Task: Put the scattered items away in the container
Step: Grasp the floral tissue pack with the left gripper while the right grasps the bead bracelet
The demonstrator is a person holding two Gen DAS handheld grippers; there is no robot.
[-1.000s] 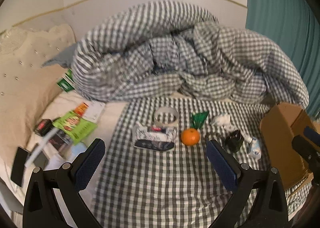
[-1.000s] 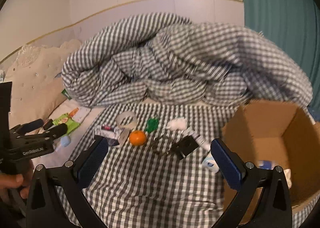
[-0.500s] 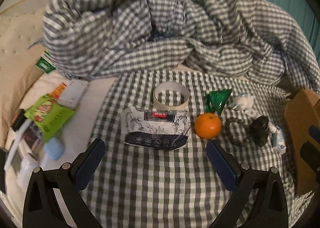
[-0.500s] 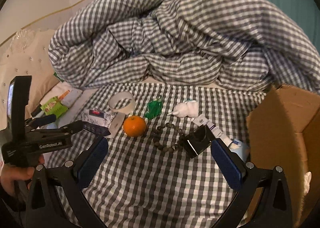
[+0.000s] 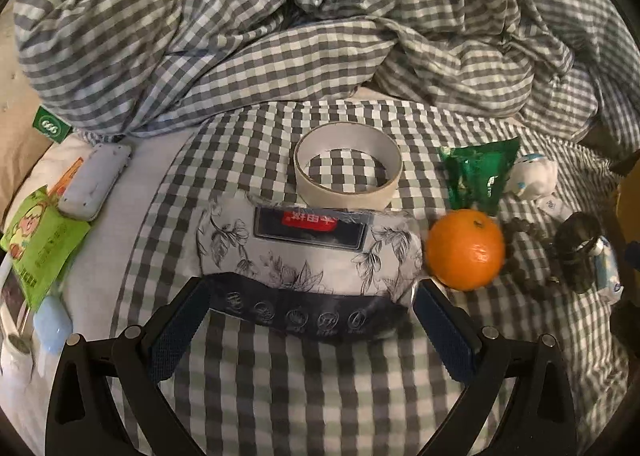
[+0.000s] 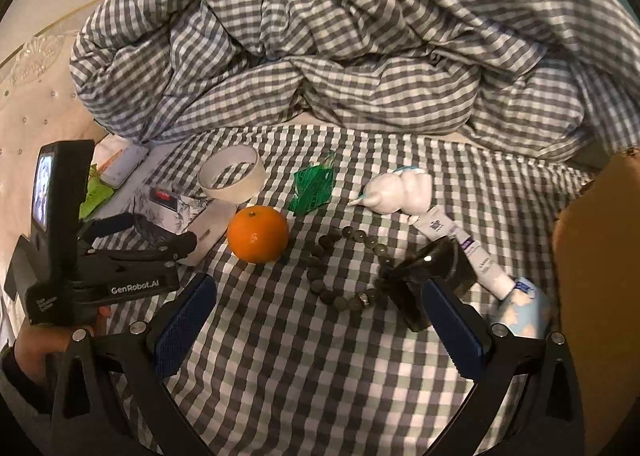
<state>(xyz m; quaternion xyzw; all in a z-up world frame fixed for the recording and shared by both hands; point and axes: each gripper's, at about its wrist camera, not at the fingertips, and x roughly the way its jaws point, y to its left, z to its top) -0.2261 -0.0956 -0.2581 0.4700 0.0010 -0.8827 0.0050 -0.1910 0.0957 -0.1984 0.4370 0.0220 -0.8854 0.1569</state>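
A floral tissue pack lies on the checked bedspread, its near edge between the tips of my open left gripper. Beside it are an orange, a tape roll and a green packet. My right gripper is open and empty over a bead bracelet, with a black box by its right finger. The orange, a white toy, a tube and the cardboard box show in the right wrist view. The left gripper shows there too.
A bunched checked duvet fills the back of the bed. At the left lie a green pouch, a white case and other small items. A blue-white bottle stands next to the cardboard box.
Both grippers have moved forward and down towards the items. The left one has closed in on the tissue pack; the right one has come over the bracelet. Both stay open.
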